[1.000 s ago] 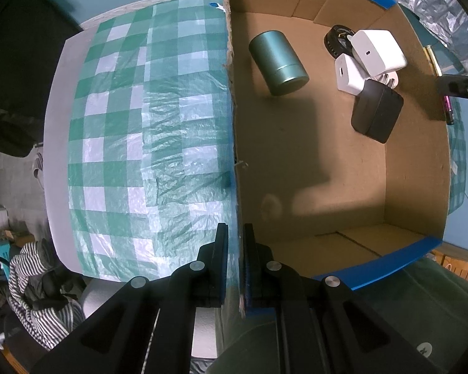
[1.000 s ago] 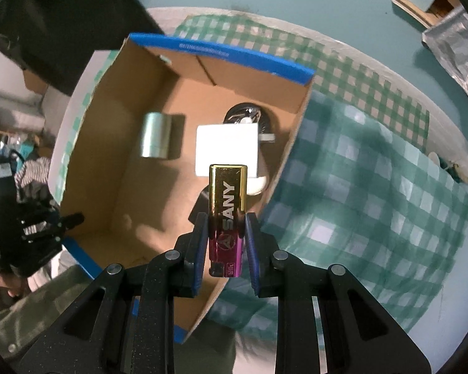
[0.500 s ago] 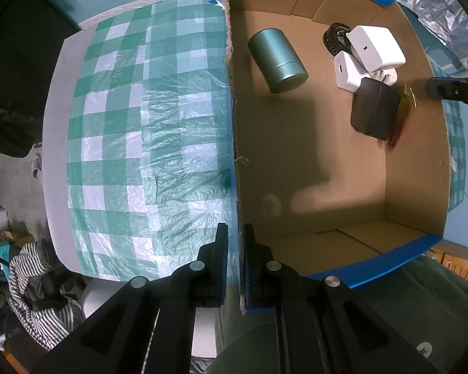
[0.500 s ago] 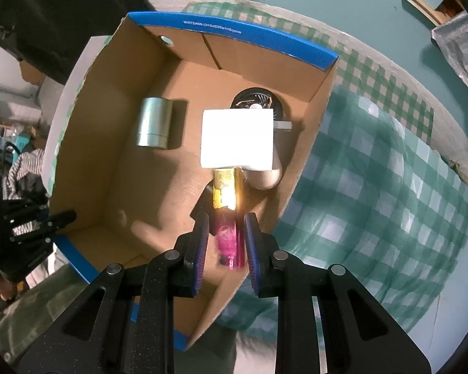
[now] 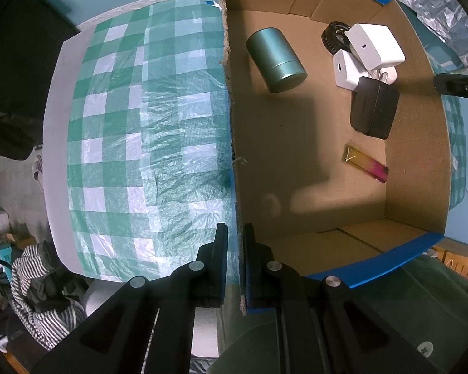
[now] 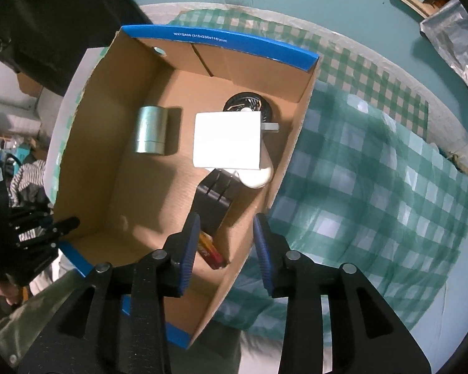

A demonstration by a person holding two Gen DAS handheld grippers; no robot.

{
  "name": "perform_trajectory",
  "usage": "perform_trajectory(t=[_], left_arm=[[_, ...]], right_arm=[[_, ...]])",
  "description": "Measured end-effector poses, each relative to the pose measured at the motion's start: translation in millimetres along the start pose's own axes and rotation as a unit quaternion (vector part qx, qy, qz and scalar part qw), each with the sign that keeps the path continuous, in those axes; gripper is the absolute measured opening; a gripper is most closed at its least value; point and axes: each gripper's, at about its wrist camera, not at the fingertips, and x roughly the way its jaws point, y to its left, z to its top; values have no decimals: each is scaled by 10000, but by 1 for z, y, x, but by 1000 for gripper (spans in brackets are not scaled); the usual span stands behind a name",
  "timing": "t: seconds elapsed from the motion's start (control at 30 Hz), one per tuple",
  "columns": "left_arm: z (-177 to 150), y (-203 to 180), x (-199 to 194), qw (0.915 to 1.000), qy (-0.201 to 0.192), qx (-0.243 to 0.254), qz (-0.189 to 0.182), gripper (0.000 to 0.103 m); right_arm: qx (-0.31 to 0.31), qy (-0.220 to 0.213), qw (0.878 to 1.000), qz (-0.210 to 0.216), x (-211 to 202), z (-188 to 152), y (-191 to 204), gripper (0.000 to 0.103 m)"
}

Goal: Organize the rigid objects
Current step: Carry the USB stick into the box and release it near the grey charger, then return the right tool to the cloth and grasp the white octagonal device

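So the counter is pale grey with a green-and-white checked plastic cloth spread over it, pretty crinkly. An open cardboard box with blue edges sits on that cloth.

the cardboard box carries the only print that can be read: small white characters on the blue band along its far rim, roughly "wxyza08 (315x230x118)mm", though the letters are tiny and partly uncertain. in the left wrist view the same band shows white print at the box's far edge, too small to read. no other labels are legible.
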Motion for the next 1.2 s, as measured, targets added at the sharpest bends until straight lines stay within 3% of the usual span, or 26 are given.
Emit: perform_trajectory(t=[0.13, 0.27, 0.9, 1.03, 1.2], left_arm=[[1, -2, -1, 10000, -17, 32, 5, 9], [1, -1, -2, 10000, -16, 36, 13, 9], [1, -3, -2, 9999, -12, 118, 48, 9], [0, -5, -2, 9999, 0, 142, 60, 9], [0, -5, -2, 9999, -9, 113, 66, 9]], right_arm=[[22, -57, 10000, -4, -6, -3, -2, 37], [45, -130, 9999, -79, -13, -13, -14, 53], [957, 157, 9947, -328, -6, -82, -143, 57], [886, 231, 9953, -322, 3, -96, -152, 57], [370, 411, 9979, -343, 12, -109, -151, 57]])
